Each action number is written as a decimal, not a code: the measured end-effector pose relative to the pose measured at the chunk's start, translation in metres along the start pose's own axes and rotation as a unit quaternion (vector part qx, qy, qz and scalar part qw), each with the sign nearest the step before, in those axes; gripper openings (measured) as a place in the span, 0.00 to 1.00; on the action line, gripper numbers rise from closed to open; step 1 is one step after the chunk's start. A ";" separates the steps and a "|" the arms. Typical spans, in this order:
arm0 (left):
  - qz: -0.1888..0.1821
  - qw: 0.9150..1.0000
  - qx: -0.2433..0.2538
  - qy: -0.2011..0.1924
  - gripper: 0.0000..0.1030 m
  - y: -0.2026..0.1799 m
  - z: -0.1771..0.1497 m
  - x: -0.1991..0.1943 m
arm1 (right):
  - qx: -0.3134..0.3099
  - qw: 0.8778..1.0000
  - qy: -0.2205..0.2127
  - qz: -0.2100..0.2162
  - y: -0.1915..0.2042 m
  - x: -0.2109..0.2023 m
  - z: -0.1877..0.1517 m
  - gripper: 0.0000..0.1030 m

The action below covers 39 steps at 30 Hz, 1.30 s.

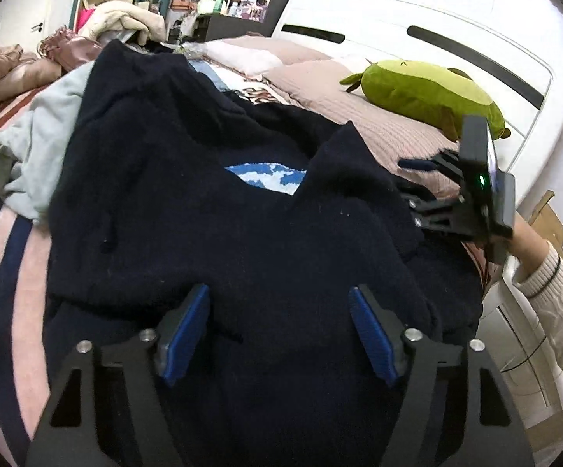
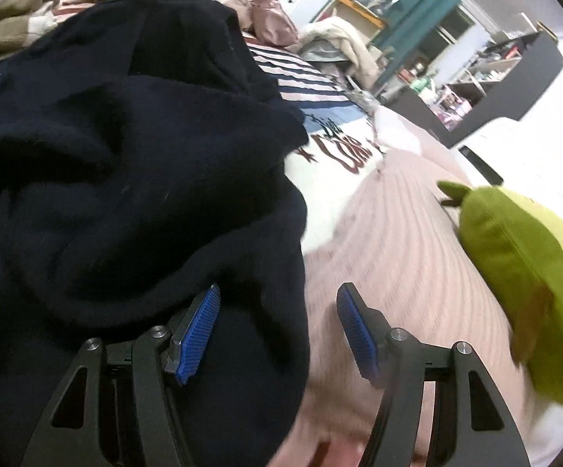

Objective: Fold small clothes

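The bed [image 1: 378,132] fills both views, and its pink ribbed cover is crowded, so a fold could drag neighbours along. The navy sweater [image 1: 211,202] sprawls across the bed's middle, bunched, with one flap turned over a blue-and-white pattern [image 1: 265,179]. It is thick and soft, so it will likely slump out of a shallow pinch. At 9 o'clock of it in the left wrist view, a pale grey-green garment [image 1: 28,155] lies touching its edge and could snag. At 2 o'clock the green plush toy [image 1: 421,89] sits near the sweater's right side, in the way of a wide sweep.

The left gripper [image 1: 281,334] hovers over the sweater's near hem, fingers apart and empty. The right gripper [image 2: 277,330] is also spread wide, straddling the sweater's edge at its 9 o'clock side, clamping nothing. Motion blur there suggests haste, so it may grab bedcover instead.
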<state>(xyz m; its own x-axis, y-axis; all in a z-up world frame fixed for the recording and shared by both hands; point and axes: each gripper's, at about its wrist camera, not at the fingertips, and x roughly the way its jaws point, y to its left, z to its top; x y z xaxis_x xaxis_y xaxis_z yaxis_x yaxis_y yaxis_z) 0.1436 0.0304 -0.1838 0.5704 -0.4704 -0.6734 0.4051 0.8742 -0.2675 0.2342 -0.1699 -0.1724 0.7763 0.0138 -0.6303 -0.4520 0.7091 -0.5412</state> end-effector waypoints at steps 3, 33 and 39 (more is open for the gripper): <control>0.002 1.000 0.012 0.015 0.59 0.001 0.000 0.007 | 0.035 0.999 -0.020 0.022 0.008 -0.010 0.032 0.28; 0.005 0.996 -0.085 0.003 0.88 0.030 -0.093 -0.099 | 0.370 0.867 -0.020 0.334 -0.016 -0.107 -0.104 0.67; -0.090 0.986 -0.139 0.010 0.87 0.036 -0.116 -0.095 | 0.385 0.826 0.000 0.411 0.036 -0.110 -0.155 0.67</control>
<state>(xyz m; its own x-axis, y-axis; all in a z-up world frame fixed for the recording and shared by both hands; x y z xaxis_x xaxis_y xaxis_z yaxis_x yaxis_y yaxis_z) 0.0215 0.1207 -0.2094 0.4919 -0.6214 -0.6098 0.2866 0.7770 -0.5605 0.0644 -0.2558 -0.2088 0.3459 0.7136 -0.6092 -0.4120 0.6988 0.5847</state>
